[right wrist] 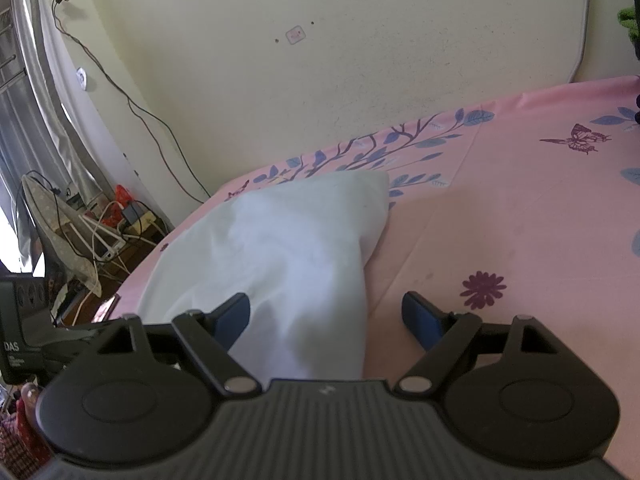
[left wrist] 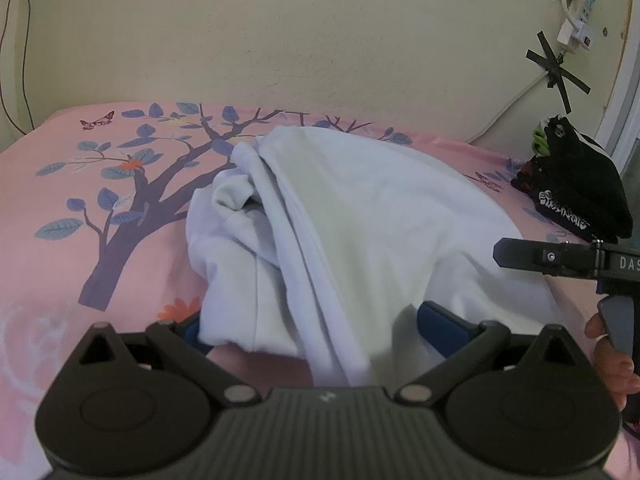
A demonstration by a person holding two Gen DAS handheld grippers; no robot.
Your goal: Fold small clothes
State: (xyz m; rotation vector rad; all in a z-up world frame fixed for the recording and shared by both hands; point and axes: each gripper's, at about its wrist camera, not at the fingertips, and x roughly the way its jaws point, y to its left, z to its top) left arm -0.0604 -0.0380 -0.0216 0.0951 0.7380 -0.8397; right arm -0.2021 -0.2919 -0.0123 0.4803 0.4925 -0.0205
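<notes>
A white garment [left wrist: 340,224] lies bunched on the pink bed sheet [left wrist: 80,208], with folds running toward my left gripper [left wrist: 316,320]. The left jaws stand wide open, and the cloth's near edge drapes between the blue pads [left wrist: 436,320]. In the right wrist view the same white garment [right wrist: 288,248] rises in a peak and runs down between the open jaws of my right gripper [right wrist: 328,316]. Its blue pads [right wrist: 420,320] do not press the cloth. The right gripper also shows from the side in the left wrist view [left wrist: 560,258].
A pile of black clothes [left wrist: 576,184] sits at the bed's far right edge. The wall [left wrist: 320,48] stands behind the bed, with taped cables and a power strip [left wrist: 576,16]. Left of the bed are a curtain, cables and floor clutter [right wrist: 92,232].
</notes>
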